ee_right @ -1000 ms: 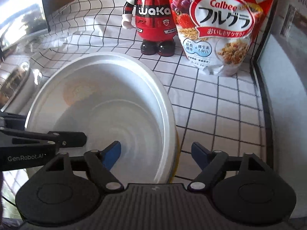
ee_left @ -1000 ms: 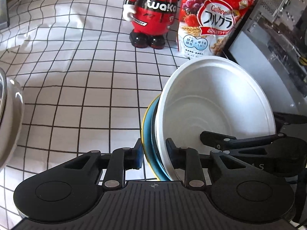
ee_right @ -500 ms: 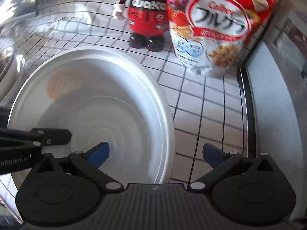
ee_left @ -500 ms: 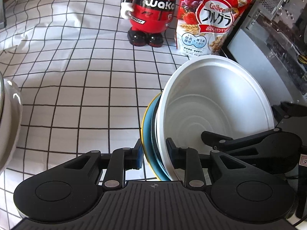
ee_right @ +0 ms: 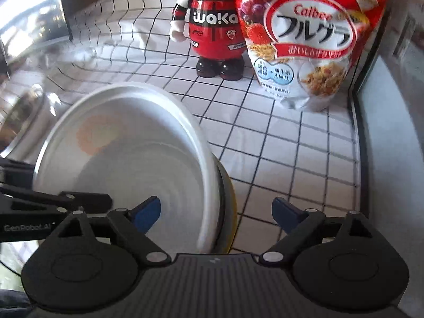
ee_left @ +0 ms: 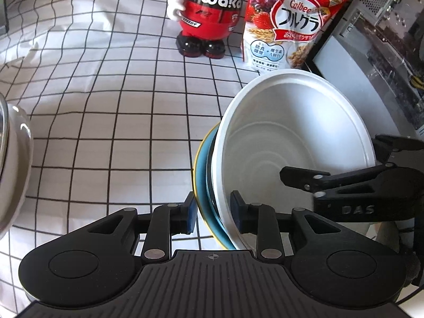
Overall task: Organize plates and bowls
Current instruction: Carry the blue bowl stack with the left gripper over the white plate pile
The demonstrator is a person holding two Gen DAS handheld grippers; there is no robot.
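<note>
Left wrist view showed the left hand-held gripper (ee_left: pixel 213 213) clamped on the rims of a tilted stack, round white bowl (ee_left: pixel 296 143) nested over blue plate (ee_left: pixel 202 169), steadying it off the bench while the right hand-held gripper (ee_right: pixel 216 213) gaped wide, straddling its edge.

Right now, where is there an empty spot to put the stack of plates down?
The biggest bare patch of checked cloth lies between the grey pot on the left and the plate stack, in front of the toy figure. The back right is crowded by the cereal bag.
</note>
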